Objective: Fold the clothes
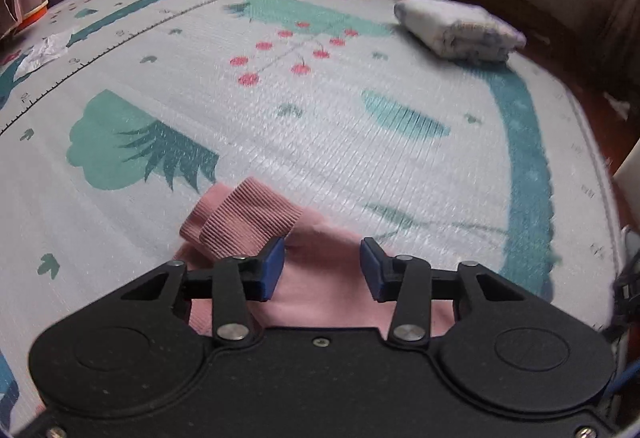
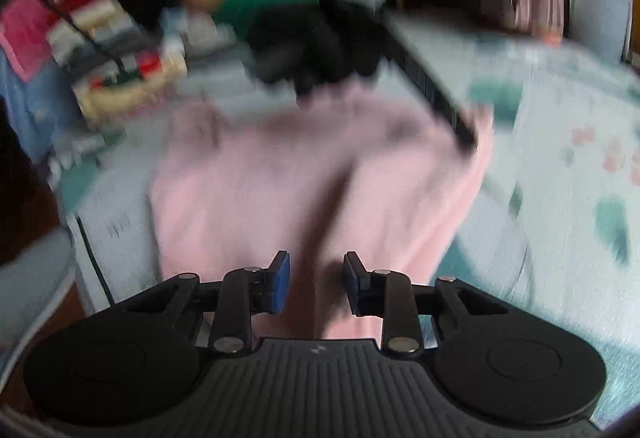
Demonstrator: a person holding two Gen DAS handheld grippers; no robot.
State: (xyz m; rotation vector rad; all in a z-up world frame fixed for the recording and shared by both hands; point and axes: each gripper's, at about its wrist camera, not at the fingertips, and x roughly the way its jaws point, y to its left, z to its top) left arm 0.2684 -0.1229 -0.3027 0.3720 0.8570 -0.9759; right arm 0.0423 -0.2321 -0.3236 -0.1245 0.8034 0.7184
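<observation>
A pink garment [image 1: 328,294] lies on the printed play mat [image 1: 320,141], right under my left gripper [image 1: 322,270]. Its ribbed cuff [image 1: 244,222] is folded over and rests against the left blue pad. The left jaws stand apart with only flat fabric below them. In the blurred right wrist view the same pink garment [image 2: 280,177] spreads ahead, with a dark crease running toward my right gripper [image 2: 316,284]. Those jaws are also apart and the pads press on nothing. A blurred black shape [image 2: 432,85] reaches the garment's far right corner.
A folded white cloth [image 1: 460,29] sits near the mat's far right edge. A crumpled white piece [image 1: 44,51] lies at the far left. A pile of mixed clothes [image 2: 120,49] is heaped beyond the pink garment. A white pot with a plant [image 2: 600,5] stands at the back right.
</observation>
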